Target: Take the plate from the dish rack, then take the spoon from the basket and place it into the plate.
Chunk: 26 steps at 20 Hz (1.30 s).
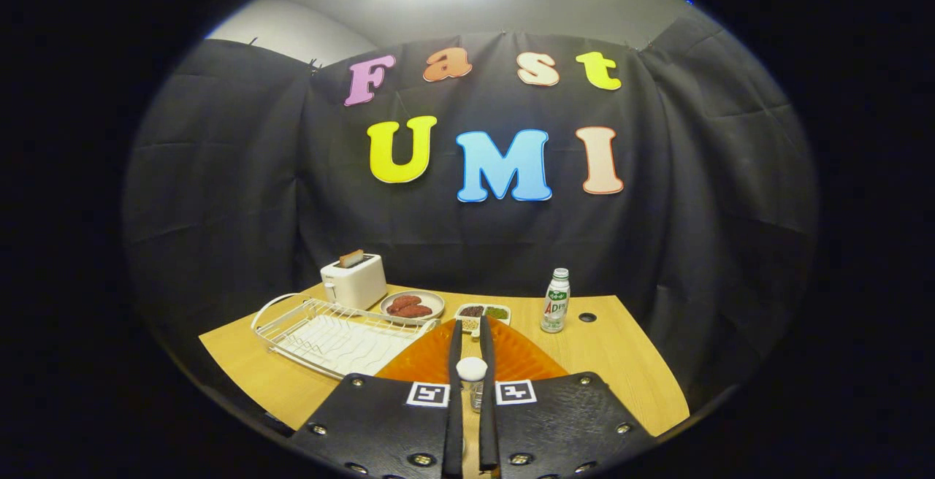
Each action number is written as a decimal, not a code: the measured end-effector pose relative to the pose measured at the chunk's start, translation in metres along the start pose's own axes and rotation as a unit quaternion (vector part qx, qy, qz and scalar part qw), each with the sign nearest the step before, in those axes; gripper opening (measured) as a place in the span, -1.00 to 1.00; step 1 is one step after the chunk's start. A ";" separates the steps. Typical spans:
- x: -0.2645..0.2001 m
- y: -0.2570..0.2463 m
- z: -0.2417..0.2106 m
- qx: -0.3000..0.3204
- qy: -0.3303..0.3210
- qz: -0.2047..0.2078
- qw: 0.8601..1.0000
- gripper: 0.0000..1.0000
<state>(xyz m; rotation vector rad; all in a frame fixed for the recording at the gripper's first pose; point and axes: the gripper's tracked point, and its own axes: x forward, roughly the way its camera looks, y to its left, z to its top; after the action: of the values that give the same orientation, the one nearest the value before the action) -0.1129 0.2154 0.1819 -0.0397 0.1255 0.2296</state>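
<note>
Your ribbed orange plate (pixel 518 358) lies flat on the table beside the white wire dish rack (pixel 332 333), under the fingers.

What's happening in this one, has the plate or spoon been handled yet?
A hand-held gripper has its fingers nearly closed around a white-tipped utensil handle, likely the spoon, above an orange plate lying on the wooden table. The wire dish rack beside it looks empty. Beyond the fingers are a toaster, a dish of sausages, a small tray and a bottle.
</note>
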 end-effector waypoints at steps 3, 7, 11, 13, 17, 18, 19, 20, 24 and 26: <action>0.002 0.017 -0.016 -0.010 0.022 0.010 1.000 -0.83; 0.012 0.053 -0.049 -0.022 0.059 0.042 0.997 -0.83; 0.021 0.081 -0.080 -0.010 0.097 0.051 0.994 -0.82; 0.026 0.093 -0.092 -0.016 0.112 0.057 0.992 -0.82; 0.037 0.113 -0.107 -0.018 0.124 0.070 0.990 -0.82; 0.040 0.118 -0.112 -0.020 0.129 0.073 0.989 -0.80; 0.043 0.122 -0.118 -0.022 0.133 0.075 0.988 -0.80; 0.048 0.125 -0.125 -0.025 0.139 0.077 0.987 -0.81; 0.056 0.136 -0.134 -0.030 0.149 0.086 0.985 -0.78; 0.059 0.137 -0.136 -0.039 0.153 0.094 0.983 -0.69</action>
<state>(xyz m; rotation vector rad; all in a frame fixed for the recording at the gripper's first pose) -0.1041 0.3548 0.0358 -0.1416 0.4278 0.4173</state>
